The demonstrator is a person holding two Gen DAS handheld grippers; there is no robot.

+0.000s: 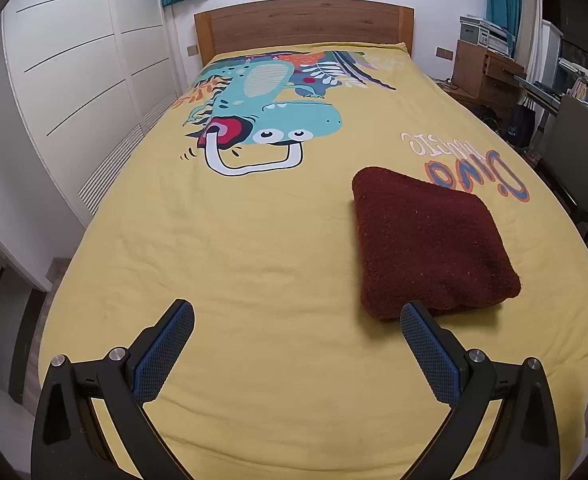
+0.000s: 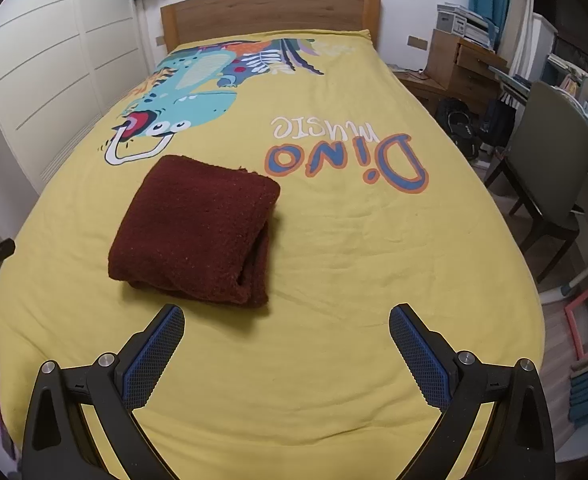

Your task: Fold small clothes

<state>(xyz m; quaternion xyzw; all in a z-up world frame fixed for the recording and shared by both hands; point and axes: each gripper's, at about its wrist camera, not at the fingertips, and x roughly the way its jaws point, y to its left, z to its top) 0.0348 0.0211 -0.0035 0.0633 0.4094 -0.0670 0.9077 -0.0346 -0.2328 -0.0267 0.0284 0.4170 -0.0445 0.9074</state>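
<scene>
We find the dark red fleecy garment (image 2: 198, 232) lying folded into a thick square bundle on the yellow bedspread (image 2: 333, 280), toward the foot of the bed and just short of the printed lettering.

Left gripper (image 1: 297, 322): jaws spread wide, nothing between them, hovering over bare spread with the bundle's near corner just beside its right finger. Right gripper (image 2: 286, 326): jaws likewise released and empty, the bundle ahead and to its left.

Handling, as we judge it: soft, bulky, light, nubby pile that should grip well and not slip; layers may slump or spring open. The stacked free edges show on the bundle's right side in the right wrist view; we would pinch there through all layers.

Writing: the spread reads "Dino music" (image 2: 345, 152), upside down to us, beside a cartoon dinosaur (image 1: 270, 112). No garment label visible.
</scene>
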